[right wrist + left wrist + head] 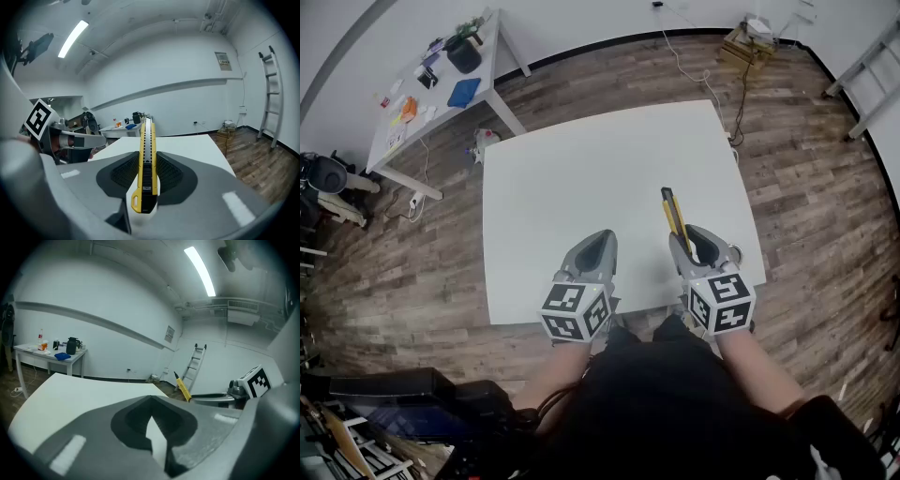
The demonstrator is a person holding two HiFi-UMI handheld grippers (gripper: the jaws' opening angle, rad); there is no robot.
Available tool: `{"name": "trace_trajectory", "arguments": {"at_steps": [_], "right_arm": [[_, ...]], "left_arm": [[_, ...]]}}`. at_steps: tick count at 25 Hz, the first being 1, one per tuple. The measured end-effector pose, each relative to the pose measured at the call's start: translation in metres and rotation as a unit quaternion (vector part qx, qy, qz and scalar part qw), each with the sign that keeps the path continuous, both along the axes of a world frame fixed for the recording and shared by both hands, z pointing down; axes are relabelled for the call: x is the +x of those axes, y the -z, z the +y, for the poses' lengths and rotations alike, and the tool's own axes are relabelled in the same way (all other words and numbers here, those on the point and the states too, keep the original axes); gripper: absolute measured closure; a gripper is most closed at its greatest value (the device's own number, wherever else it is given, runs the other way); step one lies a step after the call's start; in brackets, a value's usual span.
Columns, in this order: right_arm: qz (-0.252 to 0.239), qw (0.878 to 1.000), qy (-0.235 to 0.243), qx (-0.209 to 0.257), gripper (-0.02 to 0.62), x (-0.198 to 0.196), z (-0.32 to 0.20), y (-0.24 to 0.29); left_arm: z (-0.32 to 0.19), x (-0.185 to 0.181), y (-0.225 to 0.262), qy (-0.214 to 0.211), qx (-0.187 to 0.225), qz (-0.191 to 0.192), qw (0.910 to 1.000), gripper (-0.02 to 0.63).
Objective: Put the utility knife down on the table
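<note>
A yellow and black utility knife [674, 214] is clamped between the jaws of my right gripper [689, 242], its tip pointing away from me over the white table [581, 178]. In the right gripper view the knife [145, 164] runs straight out between the two dark pads. My left gripper [595, 249] hovers over the table's near edge, shut with nothing in it. From the left gripper view the knife [182, 386] shows at the right, held above the tabletop.
A second white table [441, 94] with a blue item, a black jug and small clutter stands at the far left. A ladder [862, 75] leans at the far right, near a wooden crate [748, 42] and a cable on the wood floor.
</note>
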State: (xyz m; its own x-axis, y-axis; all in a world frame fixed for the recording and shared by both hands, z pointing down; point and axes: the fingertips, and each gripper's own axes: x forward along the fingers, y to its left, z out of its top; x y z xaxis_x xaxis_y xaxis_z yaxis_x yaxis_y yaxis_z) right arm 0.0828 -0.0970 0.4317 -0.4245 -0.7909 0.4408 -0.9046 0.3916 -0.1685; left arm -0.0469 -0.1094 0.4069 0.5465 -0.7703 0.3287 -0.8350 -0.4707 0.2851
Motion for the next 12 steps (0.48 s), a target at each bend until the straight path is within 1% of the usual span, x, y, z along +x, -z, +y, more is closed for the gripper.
{"name": "trace_trajectory", "arguments": {"at_steps": [12], "right_arm": [[-0.007,1.0,0.0,-0.012,0.459,-0.0098,0.0026,-0.0021]], "left_arm": [[0.0022,-0.0046,0.0035,0.004,0.002,-0.007,1.0,0.606]]}}
